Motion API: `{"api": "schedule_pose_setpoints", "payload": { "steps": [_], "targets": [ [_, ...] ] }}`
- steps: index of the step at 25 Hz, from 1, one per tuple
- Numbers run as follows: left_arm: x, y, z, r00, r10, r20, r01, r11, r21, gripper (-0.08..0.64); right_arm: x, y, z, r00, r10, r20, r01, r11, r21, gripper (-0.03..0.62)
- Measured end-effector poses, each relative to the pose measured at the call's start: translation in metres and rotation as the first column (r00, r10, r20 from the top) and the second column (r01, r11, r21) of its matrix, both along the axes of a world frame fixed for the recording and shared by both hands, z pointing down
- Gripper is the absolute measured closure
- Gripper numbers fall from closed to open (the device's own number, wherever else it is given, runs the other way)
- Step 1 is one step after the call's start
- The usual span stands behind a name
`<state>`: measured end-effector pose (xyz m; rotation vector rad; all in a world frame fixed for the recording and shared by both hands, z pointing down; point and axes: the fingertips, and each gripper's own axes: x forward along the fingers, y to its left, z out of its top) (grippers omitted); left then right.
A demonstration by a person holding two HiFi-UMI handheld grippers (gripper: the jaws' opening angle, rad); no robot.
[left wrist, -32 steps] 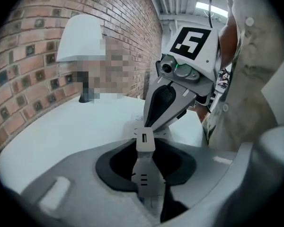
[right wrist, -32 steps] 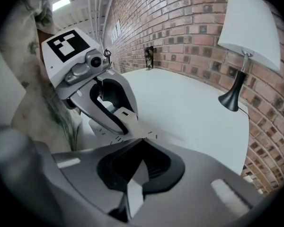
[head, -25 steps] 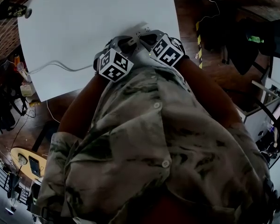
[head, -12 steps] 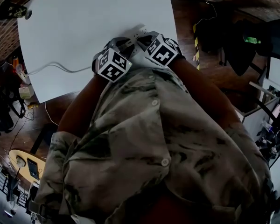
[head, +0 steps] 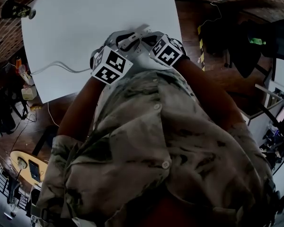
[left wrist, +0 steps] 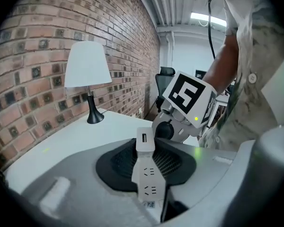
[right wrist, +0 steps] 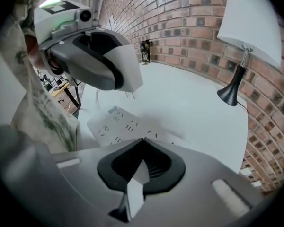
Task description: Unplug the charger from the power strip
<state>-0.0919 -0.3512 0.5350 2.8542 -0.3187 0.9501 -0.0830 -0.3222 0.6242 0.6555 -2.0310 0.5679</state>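
A white charger block [left wrist: 146, 174] with socket slots and a USB port is clamped in my left gripper [left wrist: 145, 157], whose jaws are opening slightly with the block still between the pads. From the right gripper view the charger [right wrist: 128, 74] hangs above the table with its bare prongs [right wrist: 131, 95] showing, clear of the white power strip [right wrist: 118, 124]. The strip lies flat, and my right gripper [right wrist: 135, 183] is shut on its near end. In the head view both grippers, left [head: 122, 40] and right [head: 149, 38], sit close together at the table's near edge.
A lamp with a white shade [left wrist: 87, 70] stands on the white table [head: 85, 22] by the brick wall. A white cable [head: 57, 67] runs off the table's left edge. My patterned shirt [head: 156, 150] fills the lower head view.
My left gripper has lifted with the charger, up and away from the power strip. The right gripper has stayed where it was on the strip.
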Motion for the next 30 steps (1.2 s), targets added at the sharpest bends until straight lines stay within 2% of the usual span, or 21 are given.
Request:
{"api": "schedule_pose_setpoints", "payload": {
  "steps": [5,11,15,19,21,24,27,30],
  "targets": [
    [-0.01,0.0,-0.013,0.998,-0.054,-0.035,0.054,0.998,-0.018,0.456,0.003,0.0,-0.003,0.993,0.076,0.086,-0.08,0.996,0.043,0.591],
    [-0.018,0.01,-0.046,0.989,-0.128,-0.07,0.129,0.992,0.011,0.454,0.013,0.004,-0.031,0.993,0.042,0.114,-0.06,0.985,0.165,0.591],
    [-0.016,0.033,-0.078,0.966,-0.224,-0.129,0.226,0.974,-0.002,0.454,0.029,0.027,-0.063,0.986,0.009,0.167,-0.048,0.972,0.231,0.591],
    [-0.001,0.068,-0.108,0.937,-0.306,-0.169,0.312,0.95,0.009,0.454,0.061,0.072,-0.092,0.975,-0.03,0.222,-0.029,0.966,0.256,0.591],
    [0.011,0.092,-0.117,0.92,-0.348,-0.18,0.356,0.934,0.014,0.454,0.08,0.098,-0.104,0.969,-0.071,0.235,0.003,0.96,0.28,0.584],
    [0.026,0.129,-0.122,0.888,-0.43,-0.163,0.442,0.896,0.044,0.454,0.104,0.133,-0.121,0.948,-0.169,0.268,0.078,0.945,0.318,0.583],
    [0.037,0.17,-0.128,0.85,-0.508,-0.135,0.519,0.852,0.064,0.454,0.127,0.179,-0.125,0.92,-0.262,0.291,0.174,0.939,0.296,0.584],
    [0.036,0.211,-0.138,0.808,-0.579,-0.103,0.586,0.808,0.058,0.454,0.144,0.218,-0.126,0.891,-0.349,0.29,0.267,0.92,0.288,0.586]
  ]
}}
